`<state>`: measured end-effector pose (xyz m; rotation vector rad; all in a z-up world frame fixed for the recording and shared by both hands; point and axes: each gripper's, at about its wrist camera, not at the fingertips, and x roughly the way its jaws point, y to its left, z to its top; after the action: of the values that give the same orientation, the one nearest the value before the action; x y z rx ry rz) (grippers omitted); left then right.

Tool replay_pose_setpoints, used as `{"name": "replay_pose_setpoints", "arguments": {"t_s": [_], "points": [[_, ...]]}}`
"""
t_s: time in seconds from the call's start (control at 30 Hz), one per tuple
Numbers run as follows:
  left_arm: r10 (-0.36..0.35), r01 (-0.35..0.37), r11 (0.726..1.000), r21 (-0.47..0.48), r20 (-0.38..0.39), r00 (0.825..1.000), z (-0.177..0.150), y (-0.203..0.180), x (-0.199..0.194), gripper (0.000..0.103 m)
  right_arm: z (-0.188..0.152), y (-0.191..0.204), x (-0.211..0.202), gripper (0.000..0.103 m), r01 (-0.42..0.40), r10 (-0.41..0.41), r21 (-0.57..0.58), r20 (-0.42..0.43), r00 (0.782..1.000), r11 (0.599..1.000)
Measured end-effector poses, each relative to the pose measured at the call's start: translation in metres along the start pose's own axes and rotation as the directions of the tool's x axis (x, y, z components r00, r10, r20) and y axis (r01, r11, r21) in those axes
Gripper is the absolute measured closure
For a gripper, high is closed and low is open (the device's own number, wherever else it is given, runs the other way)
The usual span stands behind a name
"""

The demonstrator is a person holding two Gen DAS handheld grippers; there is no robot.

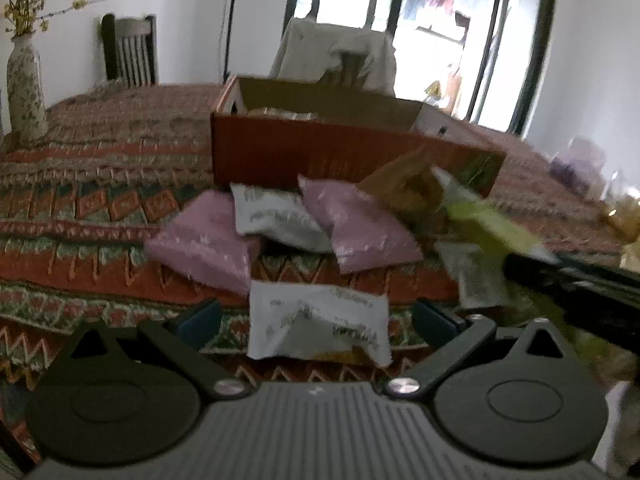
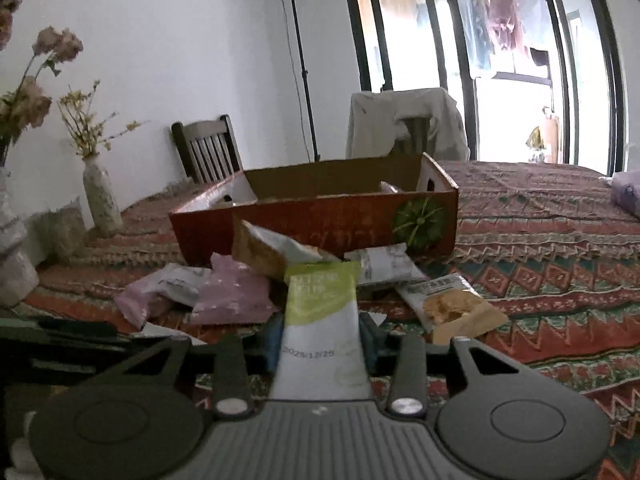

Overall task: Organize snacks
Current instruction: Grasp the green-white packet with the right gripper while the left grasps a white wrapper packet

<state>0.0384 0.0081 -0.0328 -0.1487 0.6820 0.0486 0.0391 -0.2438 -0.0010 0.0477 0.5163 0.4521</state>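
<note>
A red cardboard box (image 1: 320, 152) stands open on the patterned tablecloth, also in the right wrist view (image 2: 312, 220). Several snack packets lie in front of it: pink ones (image 1: 204, 240) (image 1: 360, 224), white ones (image 1: 276, 212), a brown one (image 1: 404, 188). My left gripper (image 1: 318, 316) is open, its fingers either side of a white packet (image 1: 320, 320) on the cloth. My right gripper (image 2: 322, 340) is shut on a green and white packet (image 2: 320, 320) and holds it above the cloth; this packet shows blurred in the left wrist view (image 1: 488, 220). A cracker packet (image 2: 448, 304) lies to its right.
Vases with dried flowers (image 2: 100, 196) (image 1: 26, 80) stand at the table's left. Two chairs (image 2: 208, 148) (image 2: 408, 124) and a lamp stand (image 2: 304, 72) are behind the table. A purple object (image 2: 628, 192) lies at the far right. Windows are beyond.
</note>
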Motion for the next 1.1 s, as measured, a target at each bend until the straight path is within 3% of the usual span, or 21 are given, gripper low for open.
{"name": "replay_pose_setpoints", "arguments": {"t_s": [0.27,0.67,0.77,0.8,0.87,1.0,1.1], "points": [[0.131,-0.131,0.989,0.062,0.007,0.991,-0.007,-0.016,0.006,0.0,-0.002,-0.007,-0.009,0.065,-0.005,0.004,0.016,0.031,1.0,1.0],[0.135,-0.135,0.989,0.058,0.012,0.991,-0.008,-0.017,0.005,0.0,-0.009,-0.008,-0.021,0.065,-0.009,0.008,0.02,0.049,0.999,1.0],[0.123,-0.125,0.99,0.061,0.033,0.992,-0.011,-0.018,0.001,0.015,-0.01,-0.008,-0.024,0.065,-0.006,0.005,0.021,0.055,0.998,1.0],[0.116,-0.118,0.991,0.062,0.039,0.993,-0.011,-0.018,-0.001,0.024,-0.01,-0.008,-0.025,0.065,-0.005,0.004,0.021,0.057,0.998,1.0],[0.111,-0.113,0.992,0.052,0.041,0.993,-0.011,-0.018,-0.004,0.026,-0.011,-0.008,-0.027,0.065,-0.002,0.001,0.022,0.06,0.998,1.0],[0.078,-0.08,0.996,0.037,0.051,0.996,-0.011,-0.017,-0.009,0.042,-0.011,-0.008,-0.031,0.065,0.006,-0.008,0.024,0.069,0.998,1.0],[0.06,-0.064,0.997,0.048,0.069,0.996,-0.012,-0.019,-0.015,0.043,-0.01,-0.008,-0.035,0.065,0.013,-0.015,0.024,0.078,0.997,1.0]]}}
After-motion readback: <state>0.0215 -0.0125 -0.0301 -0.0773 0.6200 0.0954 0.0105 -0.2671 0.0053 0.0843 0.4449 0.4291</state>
